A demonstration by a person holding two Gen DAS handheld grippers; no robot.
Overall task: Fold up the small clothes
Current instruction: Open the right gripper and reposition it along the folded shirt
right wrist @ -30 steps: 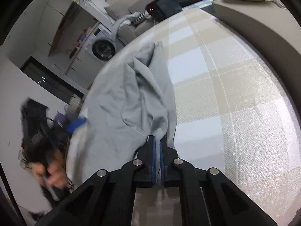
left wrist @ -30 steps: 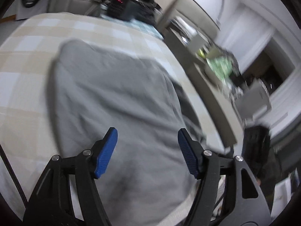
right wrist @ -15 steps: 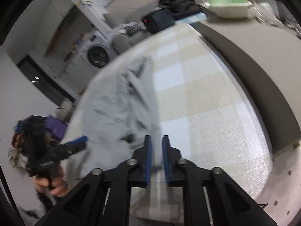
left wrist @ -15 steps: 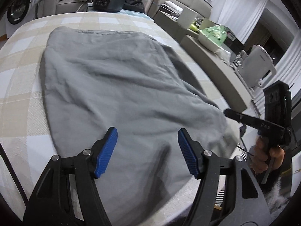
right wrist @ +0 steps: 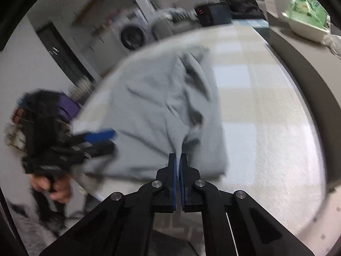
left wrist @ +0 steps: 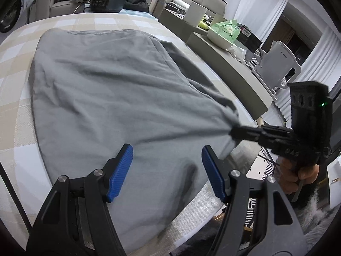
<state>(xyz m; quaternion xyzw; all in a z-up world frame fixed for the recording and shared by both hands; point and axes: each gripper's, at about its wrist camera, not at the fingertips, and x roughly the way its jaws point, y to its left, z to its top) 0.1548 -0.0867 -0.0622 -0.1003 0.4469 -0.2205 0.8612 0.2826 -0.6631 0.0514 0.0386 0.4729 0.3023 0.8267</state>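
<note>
**Black two-finger tools with blue ribbed pads**

The left tool (left wrist: pixel 167 166) has matt black, angular plastic arms with triangular cut-outs and round silver screws (left wrist: pixel 235 173) at the pivots. Its fingers end in bright blue pads (left wrist: pixel 120 170) with fine ribbing. The right tool (right wrist: pixel 178 160) is built alike: black linkages, silver screws (right wrist: pixel 157 184), thin blue pads. Seen from the left wrist view, its black boxy housing (left wrist: pixel 309 104) carries a small green light (left wrist: pixel 322 104) and faint pale lettering. Each handle sits in a bare hand (left wrist: pixel 298 171).
</note>
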